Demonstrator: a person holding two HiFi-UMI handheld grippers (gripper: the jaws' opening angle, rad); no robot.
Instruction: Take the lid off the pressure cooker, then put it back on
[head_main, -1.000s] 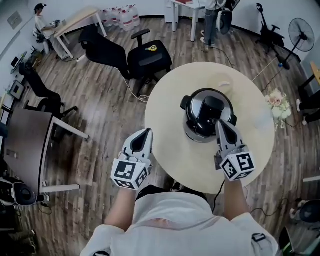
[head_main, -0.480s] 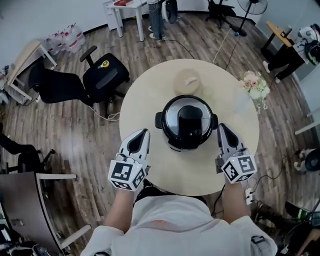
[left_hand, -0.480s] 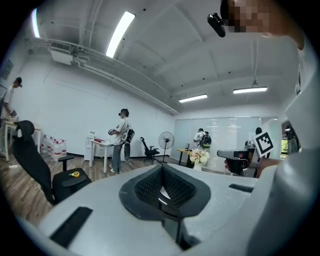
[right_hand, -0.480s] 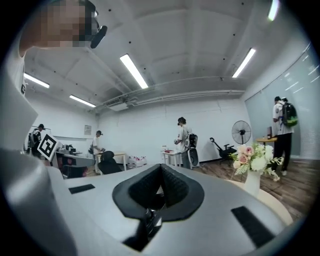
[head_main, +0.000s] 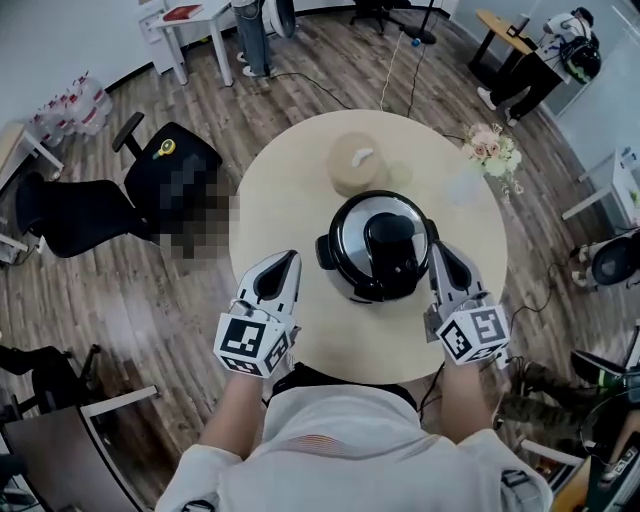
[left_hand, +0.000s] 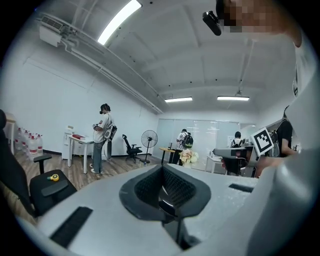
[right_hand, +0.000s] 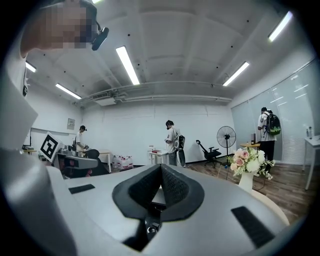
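Off to the far left of the head view, a black office chair (head_main: 165, 175) stands on the wood floor (head_main: 120, 310), with a small yellow item (head_main: 167, 148) on its seat. Next along is my left gripper (head_main: 290, 260), held over the near-left edge of the round table (head_main: 280, 190). Its own view shows the jaws pressed together with nothing between them, so that tool is empty. Beyond the jaws I see a person (left_hand: 104, 134) standing at a white desk (left_hand: 77, 142) and a pedestal fan (left_hand: 149, 140).

The left gripper sits apart from the pressure cooker (head_main: 375, 290), which stands on the table between my two tools, nearer the front edge than the back. The lid (head_main: 350, 228) is on the cooker — silver, with a black handle (head_main: 392, 240) across its top. Behind the cooker lies a beige round object (head_main: 352, 165) that I can't identify.

To the right, my right gripper (head_main: 437, 250) points along the cooker's right flank with its tip just beside it; whether it touches, I can't tell. The right gripper view shows its jaws closed on each other, holding nothing. Further right, a vase of flowers (head_main: 490, 150) stands near the table's far-right edge — it shows in the right gripper view as well.
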